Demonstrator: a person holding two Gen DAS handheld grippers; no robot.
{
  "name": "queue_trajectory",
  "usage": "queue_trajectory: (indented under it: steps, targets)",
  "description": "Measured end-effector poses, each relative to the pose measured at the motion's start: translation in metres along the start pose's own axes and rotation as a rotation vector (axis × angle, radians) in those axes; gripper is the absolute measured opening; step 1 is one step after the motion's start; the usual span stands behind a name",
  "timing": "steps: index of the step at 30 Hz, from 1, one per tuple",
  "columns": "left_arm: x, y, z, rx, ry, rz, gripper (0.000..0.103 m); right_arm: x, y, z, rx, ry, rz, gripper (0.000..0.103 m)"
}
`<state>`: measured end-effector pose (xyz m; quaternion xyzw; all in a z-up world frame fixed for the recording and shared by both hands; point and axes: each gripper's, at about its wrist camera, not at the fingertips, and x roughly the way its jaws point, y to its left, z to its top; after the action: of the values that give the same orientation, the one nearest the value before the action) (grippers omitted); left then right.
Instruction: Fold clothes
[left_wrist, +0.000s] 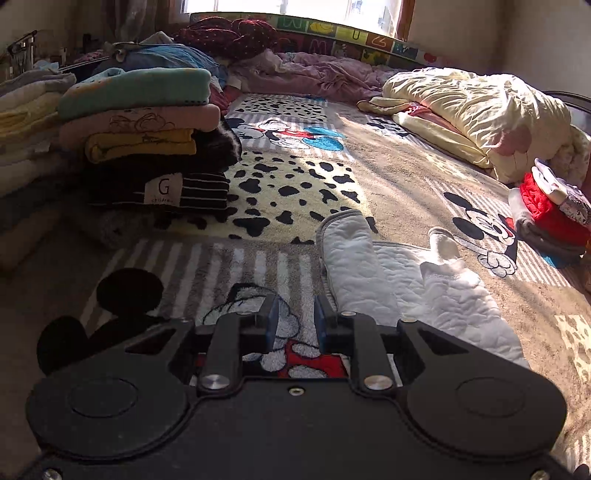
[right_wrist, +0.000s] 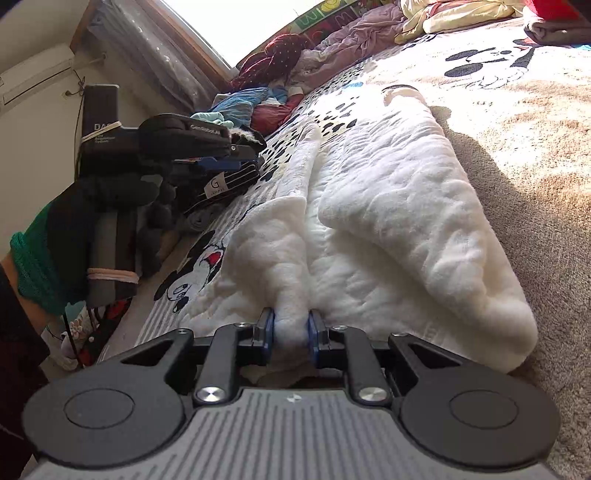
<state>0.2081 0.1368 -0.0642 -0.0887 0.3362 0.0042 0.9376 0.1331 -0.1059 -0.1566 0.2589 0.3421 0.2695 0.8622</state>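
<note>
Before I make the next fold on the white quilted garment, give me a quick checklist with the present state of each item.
1. Right tongs clamped on the white quilted garment: ok, a bunched edge sits between the pads.
2. Left tongs free: ok, nothing between them; a narrow gap over the blanket.
3. Garment lying flat: not ok, rumpled and partly folded over.
4. Blanket space beyond the garment: ok.
5. Folded stack stable, apart from the garment: ok.
6. Far garment edge: cannot tell.
</note>
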Motion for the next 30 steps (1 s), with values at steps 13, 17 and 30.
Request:
queue_trajectory:
  steps: [13, 17, 30]
  targets:
    - [-0.090, 0.053, -0.137, -0.617, 0.120, -0.174, 0.043, -0.009, -0.005, -0.001, -0.001, -0.059, -0.025, 0.024]
    - [-0.073, 0.051, -0.150, -0.714, 0.096, -0.177, 0.045, -0.011, -0.003, -0.003, -0.021, -0.064, -0.031, 0.024]
    - [-0.081, -0.065, -0.025, 0.083, -0.178, -0.127, 0.007, -0.049, 0.018, 0.003, -0.193, -0.132, -0.104, 0.029]
